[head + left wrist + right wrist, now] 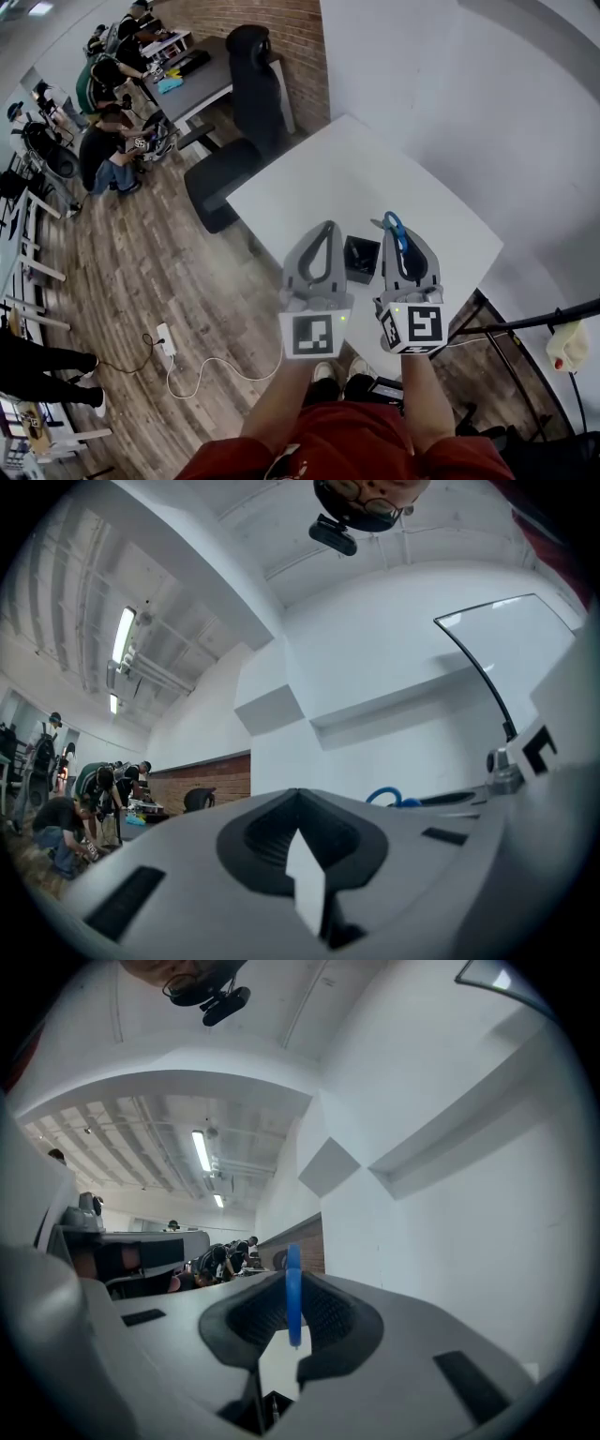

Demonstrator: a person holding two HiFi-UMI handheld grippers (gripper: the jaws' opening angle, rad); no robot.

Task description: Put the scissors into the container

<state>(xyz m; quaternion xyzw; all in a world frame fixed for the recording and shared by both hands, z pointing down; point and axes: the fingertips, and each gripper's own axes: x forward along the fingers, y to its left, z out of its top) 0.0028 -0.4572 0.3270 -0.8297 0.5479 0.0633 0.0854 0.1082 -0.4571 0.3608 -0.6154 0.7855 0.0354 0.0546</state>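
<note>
Head view: the right tool (399, 231) is clamped on the blue scissors (393, 228) just beside the black container (360, 258). The left tool (327, 227) is closed and empty. A skewed entry could shove the container toward the nearby bench (375, 169) edge. Left gripper view: tips meet on nothing. Right gripper view: the scissors are held by a thin pinch and may pivot; there is open room ahead.

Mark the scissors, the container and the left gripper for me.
scissors (397, 232): head view, on the blue handle sticking out of the right gripper's jaws.
container (361, 255): head view, on its black wall, between the grippers.
left gripper (330, 227): head view, where its closed jaws meet.
</note>
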